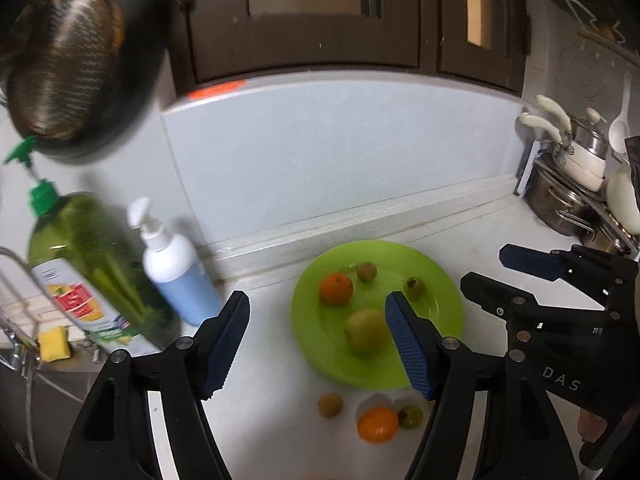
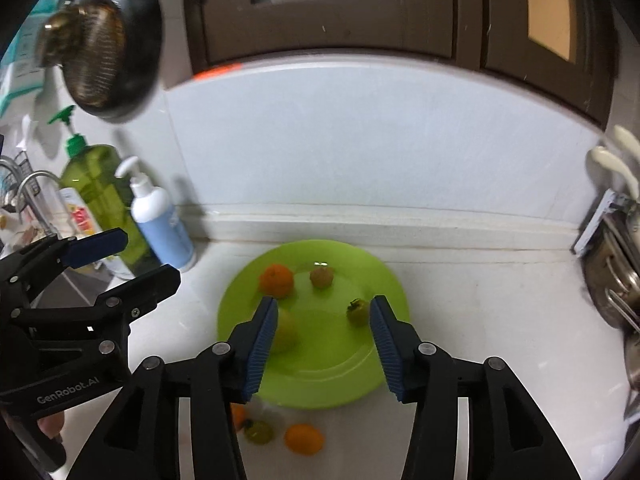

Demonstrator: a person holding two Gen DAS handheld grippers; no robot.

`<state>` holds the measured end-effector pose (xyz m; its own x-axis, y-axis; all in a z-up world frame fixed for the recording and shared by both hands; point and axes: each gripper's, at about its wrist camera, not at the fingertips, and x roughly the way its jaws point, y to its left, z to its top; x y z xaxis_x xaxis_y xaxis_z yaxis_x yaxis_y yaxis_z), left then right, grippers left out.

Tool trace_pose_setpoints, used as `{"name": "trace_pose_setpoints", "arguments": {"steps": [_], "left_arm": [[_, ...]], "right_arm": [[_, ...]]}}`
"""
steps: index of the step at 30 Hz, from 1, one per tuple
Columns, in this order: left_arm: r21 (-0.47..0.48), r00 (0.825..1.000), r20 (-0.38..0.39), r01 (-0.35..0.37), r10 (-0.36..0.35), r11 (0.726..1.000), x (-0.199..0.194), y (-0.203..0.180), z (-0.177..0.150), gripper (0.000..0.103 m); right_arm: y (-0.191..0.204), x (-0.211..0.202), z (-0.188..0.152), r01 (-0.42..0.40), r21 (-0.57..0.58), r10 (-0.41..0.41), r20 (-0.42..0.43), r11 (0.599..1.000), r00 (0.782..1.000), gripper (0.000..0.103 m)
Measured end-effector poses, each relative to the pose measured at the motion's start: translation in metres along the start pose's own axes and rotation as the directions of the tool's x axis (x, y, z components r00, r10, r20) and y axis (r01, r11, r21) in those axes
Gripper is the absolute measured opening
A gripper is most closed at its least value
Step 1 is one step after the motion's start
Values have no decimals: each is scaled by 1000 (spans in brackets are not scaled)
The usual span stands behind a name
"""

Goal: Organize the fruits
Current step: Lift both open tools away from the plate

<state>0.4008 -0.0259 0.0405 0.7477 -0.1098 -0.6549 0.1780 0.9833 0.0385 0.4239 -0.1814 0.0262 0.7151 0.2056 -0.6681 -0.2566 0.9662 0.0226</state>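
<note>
A pale kitchen counter (image 1: 260, 380) runs along a grey backsplash under dark cabinets, and a green plate (image 1: 436, 280) sits on it near the wall.

From the left wrist view the left gripper (image 1: 316, 344) hangs over the plate's 9 o'clock edge with its jaws spread wide and nothing between the pads; the pear (image 1: 366, 330) lies just inside its right finger. The right gripper (image 2: 322, 346) hovers over the plate's near half, also spread and empty — the pear (image 2: 286, 332) partly hidden behind its left finger and a small green fruit (image 2: 358, 312) just inside its right one.

Four fruits are on the plate: an orange (image 1: 336, 289) at 10 o'clock, a small brown fruit (image 1: 367, 272) at 12, the small green fruit (image 1: 416, 288) at 2, and the pear near the middle. On the counter at the plate's 6 o'clock, the left view shows three more: a brown fruit (image 1: 330, 405), a loose orange (image 1: 378, 423) and a green fruit (image 1: 411, 417) touching it. The right view hints at another orange thing (image 2: 239, 416) behind a finger — too hidden to tell.

Both grippers point toward the wall, tilted down at the plate, side by side and near each other. A green bottle (image 1: 92, 264) and a white pump bottle (image 1: 176, 272) stand at 9 o'clock from the plate; pots (image 1: 576, 184) sit at 3 o'clock.
</note>
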Motion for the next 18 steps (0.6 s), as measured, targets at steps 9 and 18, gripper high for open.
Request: {"name": "trace_pose_setpoints", "arguments": {"steps": [9, 18], "left_arm": [[-24, 998, 53, -11, 13, 1000, -57, 8, -26, 74], [-13, 995, 93, -38, 39, 999, -98, 7, -61, 81]], "right_arm": [[21, -55, -27, 41, 6, -42, 66, 999, 997, 66], [37, -99, -61, 125, 41, -129, 121, 991, 984, 77]]}}
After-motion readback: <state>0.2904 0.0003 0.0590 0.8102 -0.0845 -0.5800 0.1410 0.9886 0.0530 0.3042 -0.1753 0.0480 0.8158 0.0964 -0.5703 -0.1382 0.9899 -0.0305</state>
